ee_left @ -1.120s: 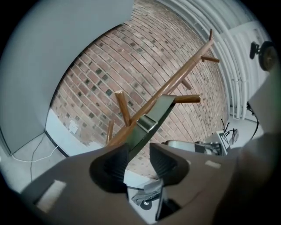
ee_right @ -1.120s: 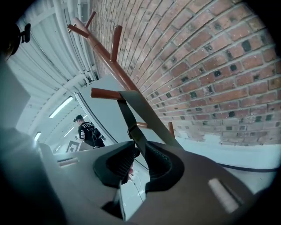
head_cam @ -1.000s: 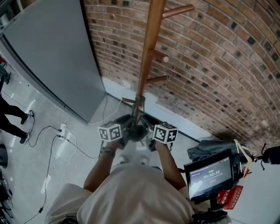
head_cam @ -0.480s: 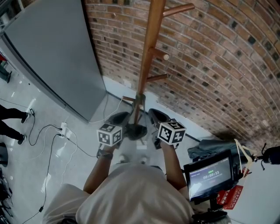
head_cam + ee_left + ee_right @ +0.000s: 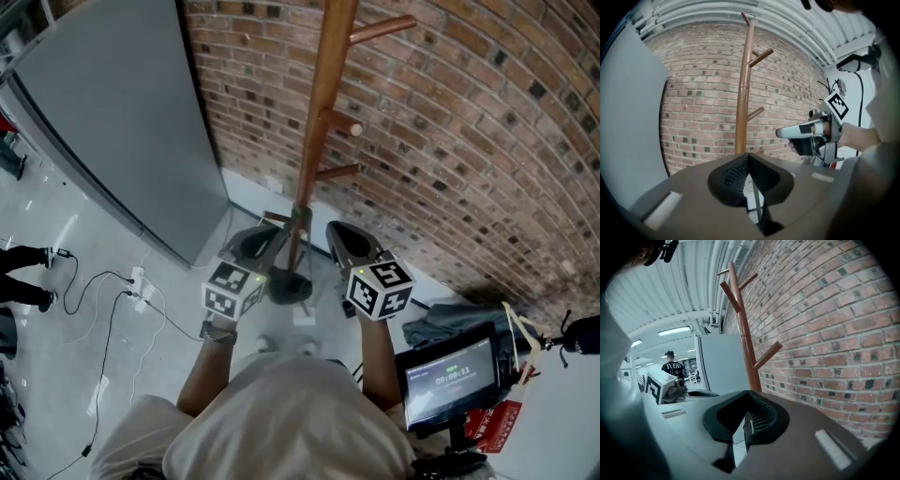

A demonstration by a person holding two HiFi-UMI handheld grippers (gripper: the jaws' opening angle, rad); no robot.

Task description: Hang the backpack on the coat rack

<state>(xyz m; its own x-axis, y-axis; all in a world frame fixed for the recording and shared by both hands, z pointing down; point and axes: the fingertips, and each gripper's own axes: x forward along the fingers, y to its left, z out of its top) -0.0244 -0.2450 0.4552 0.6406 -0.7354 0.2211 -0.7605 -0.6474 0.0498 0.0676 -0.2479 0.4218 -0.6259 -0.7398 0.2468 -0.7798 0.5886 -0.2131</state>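
Left tool (image 5: 748, 157) just closed, right tool (image 5: 748, 394) closed; both empty.
Grey heap (image 5: 441, 323), prob. backpack, frame lower right; right tool nearer.

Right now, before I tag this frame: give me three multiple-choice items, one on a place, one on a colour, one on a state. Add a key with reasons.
1. In the head view, the small monitor shows:
A) high at the left
B) low at the right
C) dead centre at the top

2. The coat rack is:
A) white metal
B) black plastic
C) brown wood

3. The rack's upper pegs are:
A) bare
B) holding a backpack
C) holding a coat

Key:
1 B, its lit screen sits in the lower right corner of the head view.
2 C, the pole and pegs are plain brown wood in all three views.
3 A, nothing hangs on any upper peg.
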